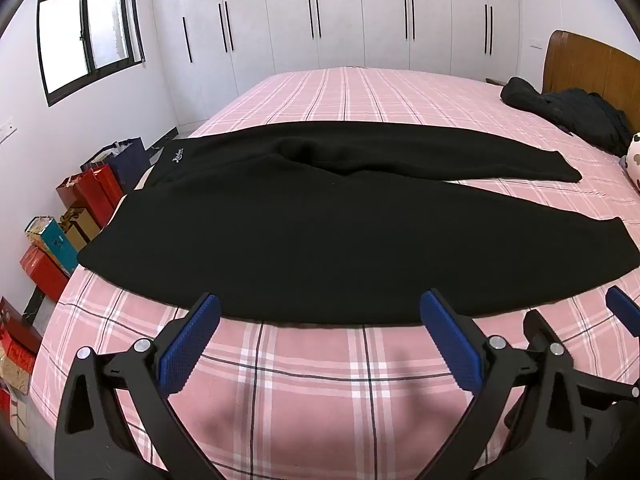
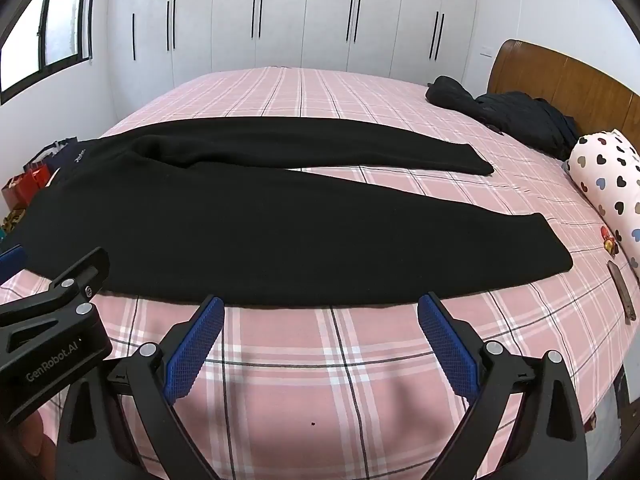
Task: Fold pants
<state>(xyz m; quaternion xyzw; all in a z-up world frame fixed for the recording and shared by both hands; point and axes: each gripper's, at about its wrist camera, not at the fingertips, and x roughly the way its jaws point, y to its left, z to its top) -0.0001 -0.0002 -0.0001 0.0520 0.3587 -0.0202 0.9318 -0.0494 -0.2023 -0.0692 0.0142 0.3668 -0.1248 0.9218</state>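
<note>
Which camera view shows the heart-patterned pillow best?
The right wrist view: the pillow lies in plain sight beside the headboard, its hearts clear. The left wrist view catches only a sliver of it at the right edge.

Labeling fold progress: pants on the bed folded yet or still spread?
Spread. The black pants lie flat on the pink plaid bed, both legs apart in a V, no fold made.

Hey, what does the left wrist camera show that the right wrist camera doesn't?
Only the left wrist view: the full row of gift bags and boxes on the floor, and the whole window.

Only the right wrist view: most of the heart-print pillow, and the long dark object beside it.

Both: black pants spread flat on the pink plaid bed, white wardrobes, open tongs on each side.
</note>
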